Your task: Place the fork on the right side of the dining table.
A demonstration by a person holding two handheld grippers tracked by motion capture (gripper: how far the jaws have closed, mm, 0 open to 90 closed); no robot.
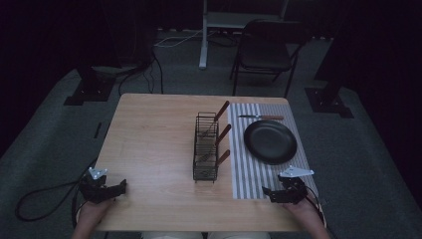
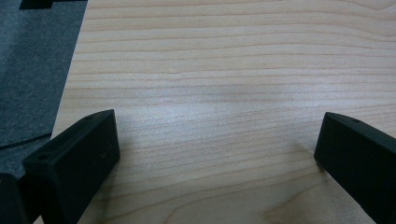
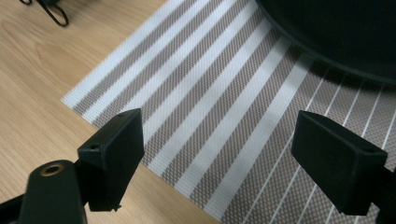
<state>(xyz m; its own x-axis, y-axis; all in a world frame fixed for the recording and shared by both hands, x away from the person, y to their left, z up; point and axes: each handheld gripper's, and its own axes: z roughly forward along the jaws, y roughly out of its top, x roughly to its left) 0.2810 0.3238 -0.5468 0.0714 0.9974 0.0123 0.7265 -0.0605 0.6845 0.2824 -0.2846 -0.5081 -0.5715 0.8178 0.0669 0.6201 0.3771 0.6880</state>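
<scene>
The table (image 1: 154,149) is pale wood with fine grain and a soft sheen. Along its right edge lies a woven striped placemat (image 3: 219,116), coarse-textured. On it sits a dark plate (image 1: 270,142), slightly glossy. The rack (image 1: 205,148) is thin black wire. Gripper jaws look matt black plastic.

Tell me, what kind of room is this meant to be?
Probably a recording studio or lab, not a home: a lone wooden table with a staged place setting, a striped placemat and black plate, stands on grey carpet among dark curtains, stand bases and trailing cables.
</scene>
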